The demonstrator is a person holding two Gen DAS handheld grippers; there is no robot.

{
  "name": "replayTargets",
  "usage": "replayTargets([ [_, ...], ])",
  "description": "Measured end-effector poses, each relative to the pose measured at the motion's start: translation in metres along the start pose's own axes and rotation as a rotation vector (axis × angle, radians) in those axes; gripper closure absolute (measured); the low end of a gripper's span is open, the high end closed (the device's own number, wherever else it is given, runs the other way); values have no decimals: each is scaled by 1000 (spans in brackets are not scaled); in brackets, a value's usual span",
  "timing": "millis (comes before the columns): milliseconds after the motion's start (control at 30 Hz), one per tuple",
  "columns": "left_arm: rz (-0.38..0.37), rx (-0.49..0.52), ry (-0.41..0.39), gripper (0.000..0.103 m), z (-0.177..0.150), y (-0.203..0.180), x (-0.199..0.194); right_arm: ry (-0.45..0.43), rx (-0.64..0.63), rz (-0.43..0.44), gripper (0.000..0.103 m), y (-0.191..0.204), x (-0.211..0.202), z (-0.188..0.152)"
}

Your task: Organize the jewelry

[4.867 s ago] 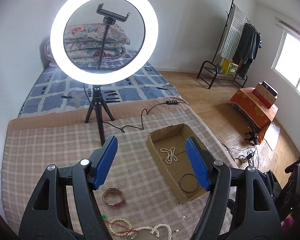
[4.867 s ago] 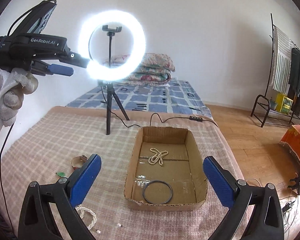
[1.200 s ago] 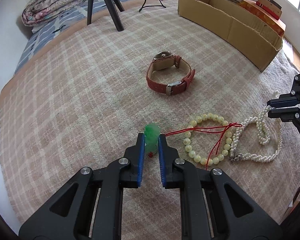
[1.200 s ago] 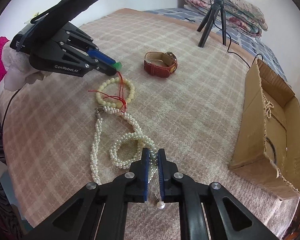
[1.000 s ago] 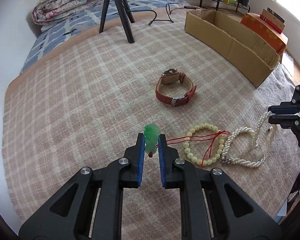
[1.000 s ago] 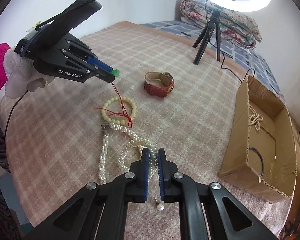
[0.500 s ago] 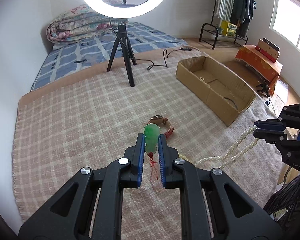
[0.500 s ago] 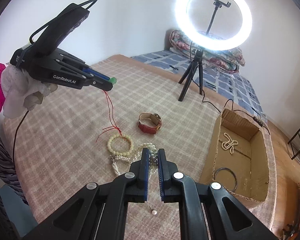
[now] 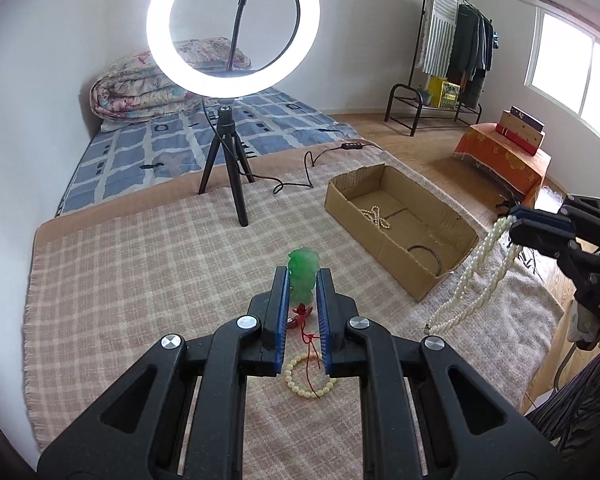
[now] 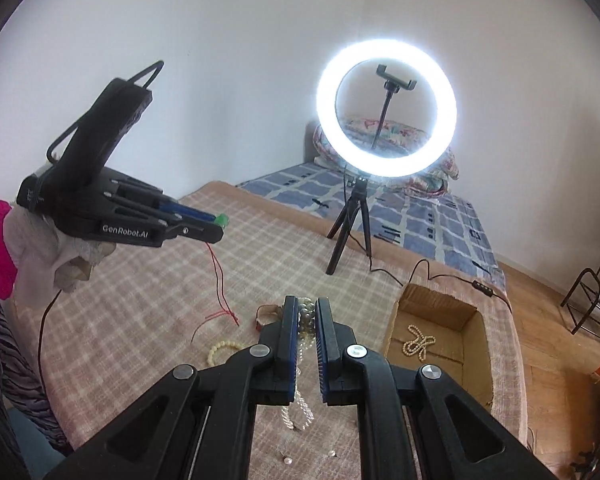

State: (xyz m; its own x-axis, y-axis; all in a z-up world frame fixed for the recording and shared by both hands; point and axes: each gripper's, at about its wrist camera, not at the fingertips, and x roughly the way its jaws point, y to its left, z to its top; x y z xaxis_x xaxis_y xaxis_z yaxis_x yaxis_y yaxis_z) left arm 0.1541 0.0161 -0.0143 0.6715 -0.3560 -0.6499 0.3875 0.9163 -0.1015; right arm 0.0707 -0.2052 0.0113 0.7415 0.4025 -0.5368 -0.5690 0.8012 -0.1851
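Watch (image 10: 265, 313) and loose pearls (image 10: 287, 460): right view only.

A cardboard box (image 9: 396, 240) sits on the blanket-covered table (image 9: 140, 272), right of the ring light tripod (image 9: 228, 168). In the box lie a pearl strand (image 9: 374, 216) toward the back and a bangle (image 9: 423, 254) toward the front. A bead bracelet (image 9: 306, 376) lies on the blanket in front, well left of the box. Behind the table is a bed (image 9: 172, 140) with a folded quilt (image 9: 140, 88) at its far end.
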Motion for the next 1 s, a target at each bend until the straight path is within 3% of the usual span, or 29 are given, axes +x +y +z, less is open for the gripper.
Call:
replayTargets([
  [400,-54,28,-35,91,24,-28,3,-117,95,-81,97,-57,-31,30],
  [1000,-169,92,-77,91,86,-101,50,-56,175,-190,97,-150,-6,30],
])
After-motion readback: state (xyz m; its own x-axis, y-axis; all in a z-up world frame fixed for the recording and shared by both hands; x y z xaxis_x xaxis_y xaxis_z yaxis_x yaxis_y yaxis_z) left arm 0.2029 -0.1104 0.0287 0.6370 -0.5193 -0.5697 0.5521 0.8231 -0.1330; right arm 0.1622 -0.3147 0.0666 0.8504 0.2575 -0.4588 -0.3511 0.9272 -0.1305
